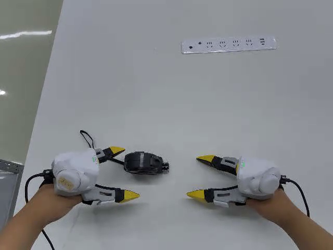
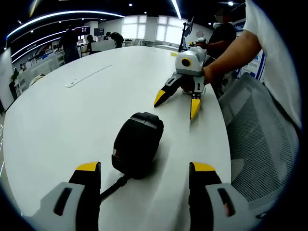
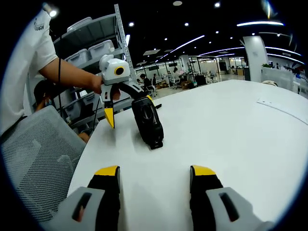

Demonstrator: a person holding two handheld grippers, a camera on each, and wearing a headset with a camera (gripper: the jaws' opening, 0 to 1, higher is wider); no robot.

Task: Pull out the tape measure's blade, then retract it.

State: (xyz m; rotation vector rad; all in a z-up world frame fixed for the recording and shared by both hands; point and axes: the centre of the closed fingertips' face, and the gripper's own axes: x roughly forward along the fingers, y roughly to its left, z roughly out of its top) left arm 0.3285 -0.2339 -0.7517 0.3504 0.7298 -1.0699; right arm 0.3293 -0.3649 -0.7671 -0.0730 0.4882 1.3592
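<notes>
Left gripper (image 1: 128,173) jaws apart, flanking tape measure (image 1: 144,163), no contact apparent. Right gripper (image 1: 196,176) jaws apart, empty, lower right of head view. Tape measure on desk (image 1: 156,94), lower centre-left, blade in. Step judged: pre-grasp. Next: left clamps case, right pinches blade tip.

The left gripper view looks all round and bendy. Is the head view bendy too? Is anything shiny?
Head view: not bendy, the power strip looks straight; light streaks shine on the floor. Left gripper view: fisheye curves the table edge, and the tape measure looks big and sharp. Right gripper view: same bulge, bright ceiling lights.
</notes>
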